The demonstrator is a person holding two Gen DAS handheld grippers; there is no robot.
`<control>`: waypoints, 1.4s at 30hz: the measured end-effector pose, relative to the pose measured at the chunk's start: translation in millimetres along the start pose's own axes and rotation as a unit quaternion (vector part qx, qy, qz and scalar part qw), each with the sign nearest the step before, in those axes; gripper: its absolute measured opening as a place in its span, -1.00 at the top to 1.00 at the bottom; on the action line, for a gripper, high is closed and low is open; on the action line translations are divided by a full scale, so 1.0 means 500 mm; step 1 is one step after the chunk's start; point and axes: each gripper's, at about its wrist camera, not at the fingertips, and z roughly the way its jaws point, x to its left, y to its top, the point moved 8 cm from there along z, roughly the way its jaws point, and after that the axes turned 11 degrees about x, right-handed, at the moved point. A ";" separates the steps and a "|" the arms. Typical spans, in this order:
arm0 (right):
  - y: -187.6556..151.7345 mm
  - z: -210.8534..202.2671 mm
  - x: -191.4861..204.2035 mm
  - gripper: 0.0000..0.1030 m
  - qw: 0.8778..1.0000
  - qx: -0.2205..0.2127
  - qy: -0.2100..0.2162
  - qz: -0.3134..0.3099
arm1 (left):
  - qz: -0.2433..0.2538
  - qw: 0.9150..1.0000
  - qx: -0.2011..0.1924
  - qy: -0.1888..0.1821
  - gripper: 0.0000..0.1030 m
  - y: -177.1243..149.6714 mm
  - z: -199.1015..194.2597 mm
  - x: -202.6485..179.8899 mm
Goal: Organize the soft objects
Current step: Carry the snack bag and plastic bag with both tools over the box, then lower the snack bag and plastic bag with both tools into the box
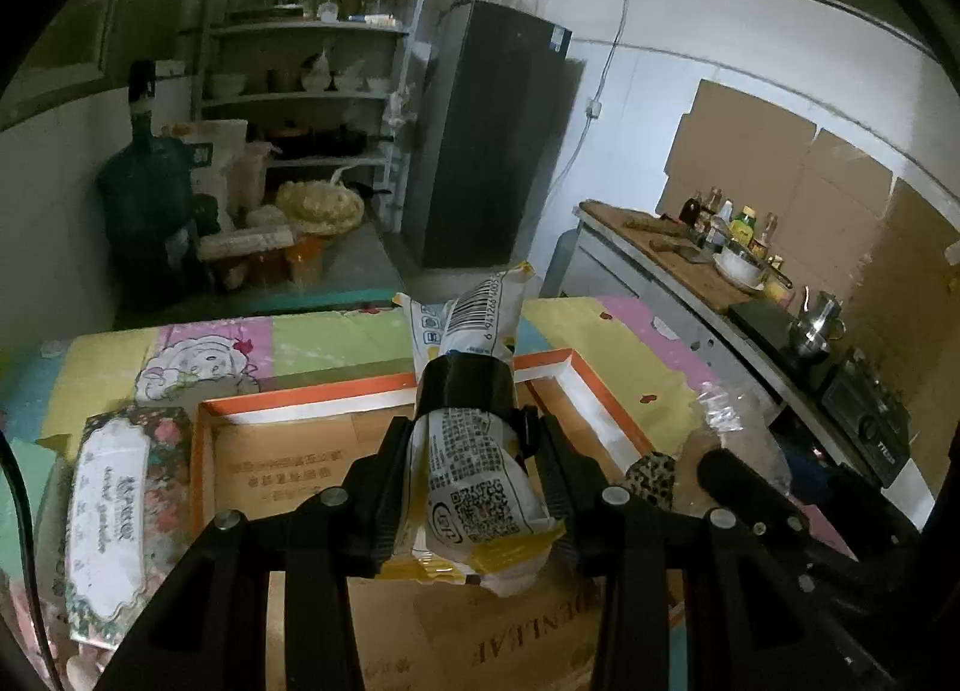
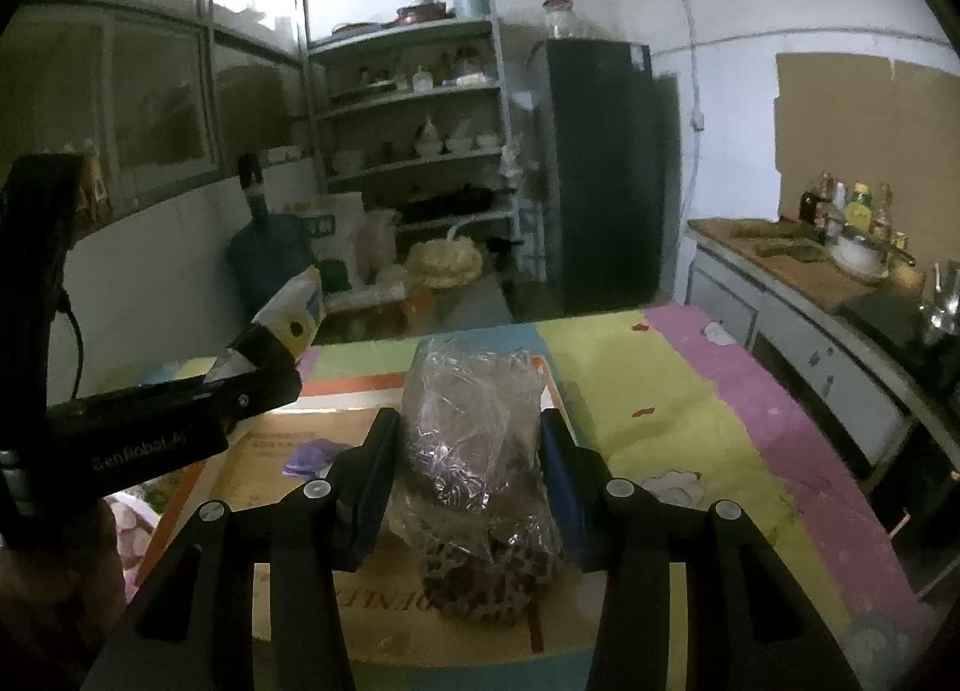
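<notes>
In the left wrist view my left gripper point(image 1: 465, 427) is shut on a white and yellow snack packet point(image 1: 474, 469) printed with a barcode and a QR code. A black band point(image 1: 465, 385) wraps the packet's middle. The packet hangs over an orange-rimmed cardboard box point(image 1: 576, 373). In the right wrist view my right gripper point(image 2: 468, 421) is shut on a crinkled clear plastic bag point(image 2: 474, 403) with a leopard-print soft item point(image 2: 486, 577) in its lower end. It hangs over the same box point(image 2: 360, 391). The left gripper point(image 2: 258, 373) shows at the left there, with the packet point(image 2: 297, 307) sticking out.
A floral-printed soft pack point(image 1: 114, 505) lies left of the box on the colourful mat point(image 1: 630, 343). A small purple thing point(image 2: 309, 457) sits inside the box. To the right runs a counter point(image 1: 678, 265) with bottles, a bowl and a kettle. Shelves point(image 1: 312, 90) and a dark fridge point(image 1: 486, 138) stand behind.
</notes>
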 end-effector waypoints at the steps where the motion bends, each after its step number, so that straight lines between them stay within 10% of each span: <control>1: 0.002 0.009 -0.002 0.07 1.000 0.003 0.002 0.000 | 0.001 1.000 0.004 0.001 0.19 0.005 0.008 0.002; 22: 0.033 0.180 -0.025 0.07 0.994 0.099 0.030 -0.015 | -0.016 0.994 0.103 0.032 0.19 0.024 0.187 0.037; 42: -0.009 0.246 -0.014 0.07 0.987 0.154 0.034 -0.035 | 0.023 0.990 0.133 0.038 0.18 -0.019 0.187 0.030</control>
